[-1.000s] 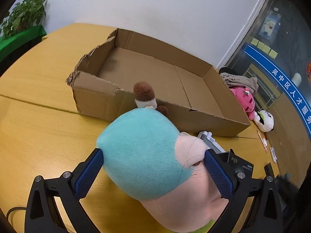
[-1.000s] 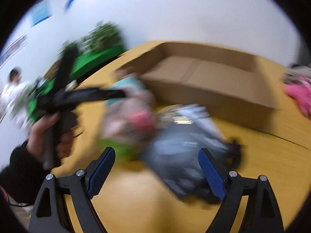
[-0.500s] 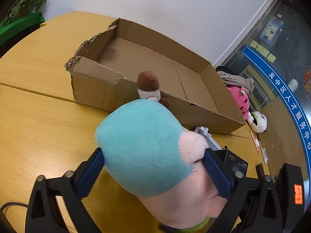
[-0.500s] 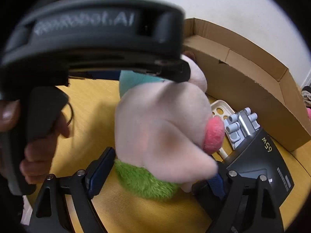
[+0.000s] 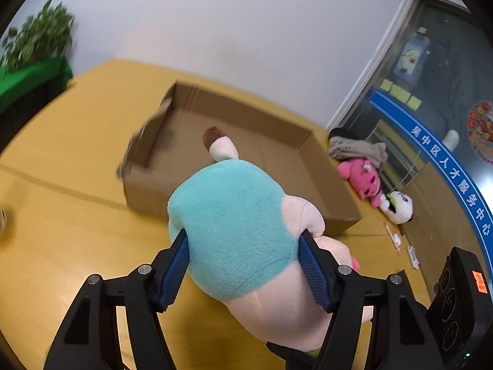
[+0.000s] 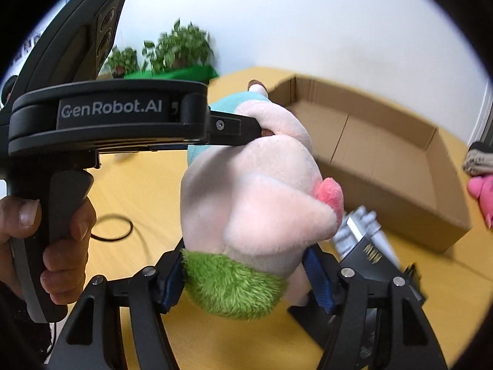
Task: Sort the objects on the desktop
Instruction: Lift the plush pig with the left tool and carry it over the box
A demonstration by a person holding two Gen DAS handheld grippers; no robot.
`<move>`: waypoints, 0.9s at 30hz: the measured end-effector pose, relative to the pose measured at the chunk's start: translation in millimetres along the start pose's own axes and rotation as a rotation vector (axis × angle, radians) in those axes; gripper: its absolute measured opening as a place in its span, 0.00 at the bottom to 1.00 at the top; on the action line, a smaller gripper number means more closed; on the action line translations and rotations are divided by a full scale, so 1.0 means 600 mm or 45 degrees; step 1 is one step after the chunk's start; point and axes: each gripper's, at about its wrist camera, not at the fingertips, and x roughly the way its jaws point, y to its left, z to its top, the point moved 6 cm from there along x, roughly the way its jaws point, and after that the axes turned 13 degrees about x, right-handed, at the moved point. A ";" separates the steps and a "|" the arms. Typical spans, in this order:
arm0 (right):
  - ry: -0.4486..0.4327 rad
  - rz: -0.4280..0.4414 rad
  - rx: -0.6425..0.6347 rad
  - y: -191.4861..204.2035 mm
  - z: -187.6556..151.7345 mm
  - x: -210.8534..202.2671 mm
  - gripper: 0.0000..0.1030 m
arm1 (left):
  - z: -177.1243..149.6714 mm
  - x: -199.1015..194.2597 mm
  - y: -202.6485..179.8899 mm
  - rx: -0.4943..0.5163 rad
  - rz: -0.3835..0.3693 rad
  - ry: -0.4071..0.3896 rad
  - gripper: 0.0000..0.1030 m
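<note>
A plush toy (image 5: 237,231) with a teal back, pale pink body and green base is lifted above the yellow table (image 5: 61,234). My left gripper (image 5: 243,265) is shut on its teal upper part. My right gripper (image 6: 246,274) is shut on its green and pink lower end (image 6: 234,289). The open cardboard box (image 5: 240,141) lies just beyond the toy; it also shows in the right wrist view (image 6: 385,154) and looks empty. The left gripper's body (image 6: 107,117) and the hand holding it fill the left of the right wrist view.
A black boxed item with grey plugs (image 6: 366,246) lies on the table under the toy. A pink plush (image 5: 360,175), a white plush (image 5: 397,206) and grey cloth (image 5: 357,148) lie right of the box. Potted plants (image 6: 172,49) stand at the far edge. A black cable loop (image 6: 111,228) lies on the table.
Both grippers have closed on the plush toy and lifted it off the table towards the box. One second ago the right gripper was open and apart from it.
</note>
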 end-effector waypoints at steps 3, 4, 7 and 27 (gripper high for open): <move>-0.066 -0.005 -0.012 0.003 0.043 -0.030 0.65 | 0.050 -0.019 -0.015 0.060 -0.001 -0.044 0.69; -0.089 -0.003 -0.012 0.004 0.058 -0.040 0.65 | 0.067 -0.025 -0.019 0.080 -0.003 -0.060 0.69; -0.166 0.000 -0.003 0.007 0.109 -0.064 0.65 | 0.129 -0.040 -0.034 0.146 -0.014 -0.115 0.69; -0.356 0.044 0.165 -0.013 0.492 -0.043 0.65 | 0.522 0.011 0.001 0.369 0.050 -0.143 0.69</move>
